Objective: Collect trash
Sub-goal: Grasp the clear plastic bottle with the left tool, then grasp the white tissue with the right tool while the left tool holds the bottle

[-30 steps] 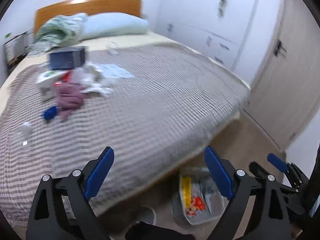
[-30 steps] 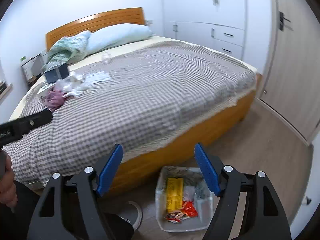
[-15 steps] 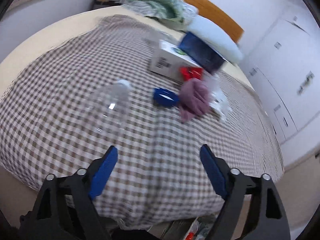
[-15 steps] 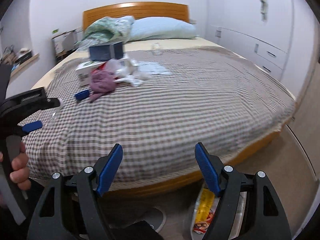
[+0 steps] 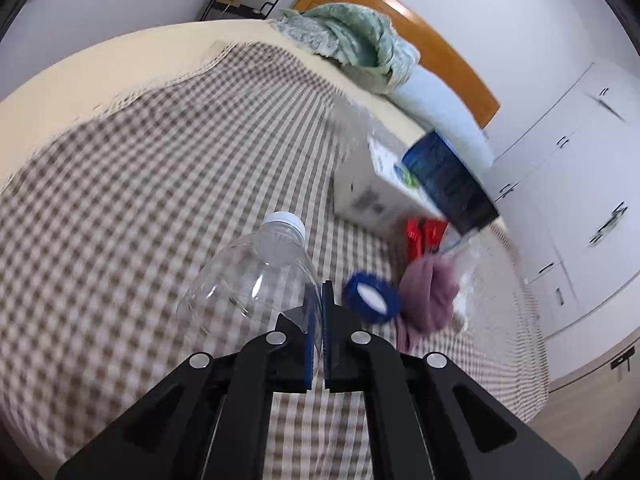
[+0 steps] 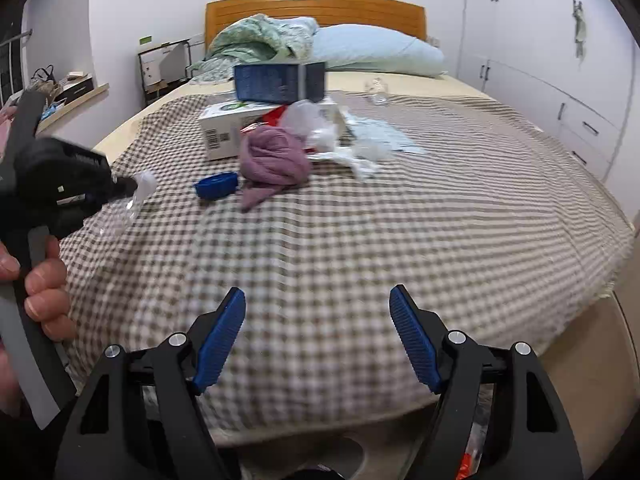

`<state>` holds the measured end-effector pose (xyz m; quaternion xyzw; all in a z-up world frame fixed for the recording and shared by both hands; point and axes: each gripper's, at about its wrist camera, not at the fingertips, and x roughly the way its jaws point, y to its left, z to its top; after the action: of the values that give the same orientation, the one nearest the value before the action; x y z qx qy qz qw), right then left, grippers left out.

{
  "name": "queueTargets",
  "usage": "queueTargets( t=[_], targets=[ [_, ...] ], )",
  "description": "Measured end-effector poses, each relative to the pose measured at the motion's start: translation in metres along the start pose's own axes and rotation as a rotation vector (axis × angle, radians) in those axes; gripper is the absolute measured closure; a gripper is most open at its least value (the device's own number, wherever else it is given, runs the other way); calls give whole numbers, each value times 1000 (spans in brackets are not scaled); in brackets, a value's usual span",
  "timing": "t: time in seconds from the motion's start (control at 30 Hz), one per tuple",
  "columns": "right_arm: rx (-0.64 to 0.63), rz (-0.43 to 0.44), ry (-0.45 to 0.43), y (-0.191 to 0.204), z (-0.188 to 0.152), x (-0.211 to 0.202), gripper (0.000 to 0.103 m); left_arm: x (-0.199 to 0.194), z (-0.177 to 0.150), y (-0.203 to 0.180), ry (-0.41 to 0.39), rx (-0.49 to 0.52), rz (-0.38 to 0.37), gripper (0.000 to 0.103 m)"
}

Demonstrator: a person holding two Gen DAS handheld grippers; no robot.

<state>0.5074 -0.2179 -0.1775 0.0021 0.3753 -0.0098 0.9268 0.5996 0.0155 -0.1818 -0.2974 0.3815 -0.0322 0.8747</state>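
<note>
the bed under its brown checked cover fills both views, with the trash heaped toward the headboard: a white carton with a dark blue box on top, a mauve cloth, crumpled clear plastic and a blue lid. nearest the bed's edge lies the empty clear plastic bottle, white cap pointing away. it looks very light, thin-walled and slick, so it will dent and could squirt out of a hard pinch; the stiffer neck below the cap seems the surest place, and the soft belly gives.

the left gripper has its jaws squeezed together on the bottle's lower side wall, the clear plastic pinched flat between the blue pads. the right gripper stands wide and empty over the foot of the bed.

a second ago the left gripper looked across the bed from the floor side with the trash bin below it, jaws wide; they have just been closing, and now the bottle is between them. the right view has swung from the bin up toward the heap.
</note>
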Motion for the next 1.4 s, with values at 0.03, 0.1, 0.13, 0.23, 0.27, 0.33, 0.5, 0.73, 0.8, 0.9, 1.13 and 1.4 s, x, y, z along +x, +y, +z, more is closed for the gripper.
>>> queueTargets(
  t=[0.03, 0.1, 0.13, 0.23, 0.27, 0.33, 0.5, 0.73, 0.8, 0.9, 1.13, 1.4],
  targets=[
    [-2, 22, -5, 7, 3, 6, 31, 0, 4, 4, 0, -9, -11, 103],
    [-30, 64, -13, 21, 10, 19, 31, -2, 12, 11, -2, -30, -44, 103],
    [-48, 67, -18, 26, 14, 24, 31, -5, 15, 16, -4, -44, -63, 103],
    [-93, 34, -57, 34, 36, 44, 32, -13, 22, 26, -5, -73, -111, 103],
    [-78, 33, -58, 30, 47, 55, 32, -17, 24, 29, -2, -84, -159, 103],
    [-47, 23, -57, 23, 62, 71, 32, -18, 26, 27, -3, -95, -217, 103],
    [41, -5, -63, -3, 83, 104, 32, -15, 32, 32, -19, -95, -187, 103],
    [106, -44, -82, -53, 104, 112, 42, -8, 38, 32, -32, -45, -149, 103],
    [104, -45, -110, -63, 107, 103, 45, -2, 37, 25, -22, -18, -145, 103],
    [136, -29, -79, -81, 107, 112, 50, 5, 33, 19, -8, 15, -124, 103],
    [139, 41, 25, -85, 106, 139, 56, 10, 31, 14, 0, 38, -121, 103],
    [150, 91, 14, -73, 103, 133, 99, 14, 17, -7, 18, 99, -141, 103]
  ],
)
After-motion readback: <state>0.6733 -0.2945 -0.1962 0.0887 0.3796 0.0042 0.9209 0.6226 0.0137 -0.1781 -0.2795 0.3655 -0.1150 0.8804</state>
